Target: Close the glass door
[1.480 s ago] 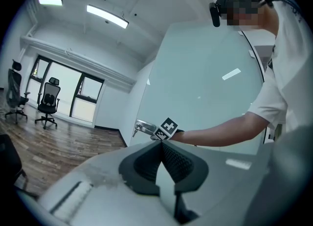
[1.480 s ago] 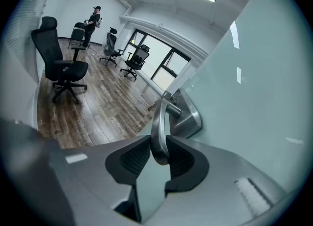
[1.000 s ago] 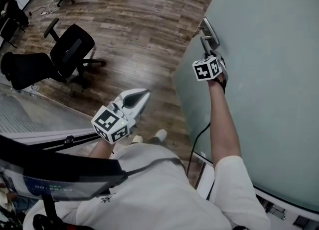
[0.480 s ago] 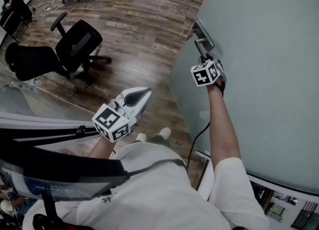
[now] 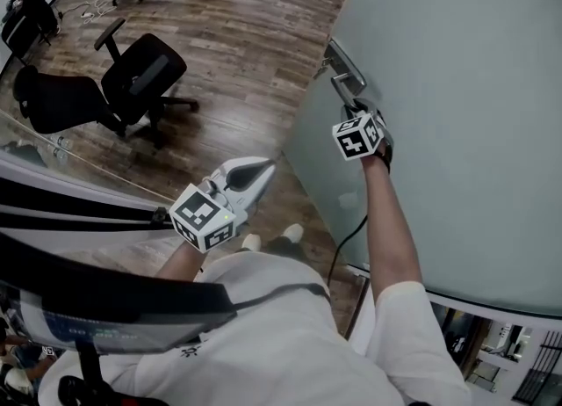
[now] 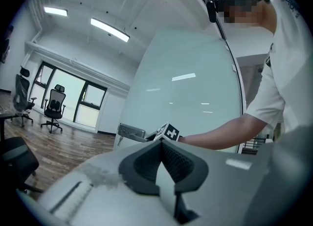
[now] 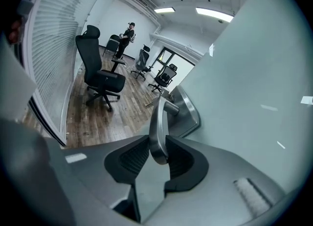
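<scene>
The frosted glass door point(image 5: 457, 88) fills the right of the head view, its edge swung out over the wooden floor. Its steel lever handle point(image 5: 344, 88) sits between the pads of my right gripper point(image 5: 358, 107). In the right gripper view the lever point(image 7: 157, 127) is gripped by both pads of that gripper point(image 7: 157, 154), whose jaws have just been opening a little around it. My left gripper point(image 5: 263, 167) hangs level in front of the person's body, shut and empty. It point(image 6: 162, 144) faces the door point(image 6: 186, 98) and the handle plate point(image 6: 131, 131).
Black office chairs point(image 5: 132, 75) stand on the wooden floor point(image 5: 246, 35) to the left. A glass partition with a black frame point(image 5: 79, 206) runs along the lower left. A cable point(image 5: 347, 246) hangs under the right arm. A person point(image 7: 128, 33) stands far off among chairs.
The door edge, handle and right gripper have shifted leftward in the head view. The left gripper has moved a little to the right. The partition frame has come further into view.
</scene>
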A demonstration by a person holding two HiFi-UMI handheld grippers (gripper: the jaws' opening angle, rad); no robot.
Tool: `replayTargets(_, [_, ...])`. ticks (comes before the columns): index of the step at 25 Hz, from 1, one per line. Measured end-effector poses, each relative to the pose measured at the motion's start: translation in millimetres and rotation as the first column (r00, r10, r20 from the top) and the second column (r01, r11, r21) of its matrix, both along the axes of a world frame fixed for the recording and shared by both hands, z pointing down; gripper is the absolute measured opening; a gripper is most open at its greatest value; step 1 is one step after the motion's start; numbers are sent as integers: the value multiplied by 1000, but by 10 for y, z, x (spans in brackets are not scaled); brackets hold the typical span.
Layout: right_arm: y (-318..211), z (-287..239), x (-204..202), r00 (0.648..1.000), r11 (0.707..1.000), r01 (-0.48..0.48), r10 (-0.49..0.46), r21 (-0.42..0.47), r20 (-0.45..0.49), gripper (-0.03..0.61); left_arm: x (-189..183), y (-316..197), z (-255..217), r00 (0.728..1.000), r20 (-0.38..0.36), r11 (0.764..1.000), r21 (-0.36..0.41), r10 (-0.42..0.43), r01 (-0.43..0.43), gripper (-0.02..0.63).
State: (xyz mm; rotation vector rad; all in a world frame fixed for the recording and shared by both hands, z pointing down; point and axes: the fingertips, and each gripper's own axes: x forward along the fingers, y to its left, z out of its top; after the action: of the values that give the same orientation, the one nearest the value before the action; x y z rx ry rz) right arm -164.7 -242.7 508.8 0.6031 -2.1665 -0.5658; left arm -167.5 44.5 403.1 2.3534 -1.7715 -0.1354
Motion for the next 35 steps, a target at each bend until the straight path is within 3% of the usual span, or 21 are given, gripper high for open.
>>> replayTargets(8, [457, 8, -62, 998, 998, 60, -60, 3, 9, 106, 27, 251, -16, 1000, -7, 1000, 12, -23, 23, 5])
replayTargets(21, [1017, -7, -116, 989, 990, 142, -141, -8, 45, 109, 378, 530, -61, 989, -11, 989, -6, -149, 149, 6])
replayTargets(35, [1627, -32, -49, 971, 973, 230, -228, -20, 73, 109, 947, 1166, 30, 948, -5, 947, -40, -319, 319, 5])
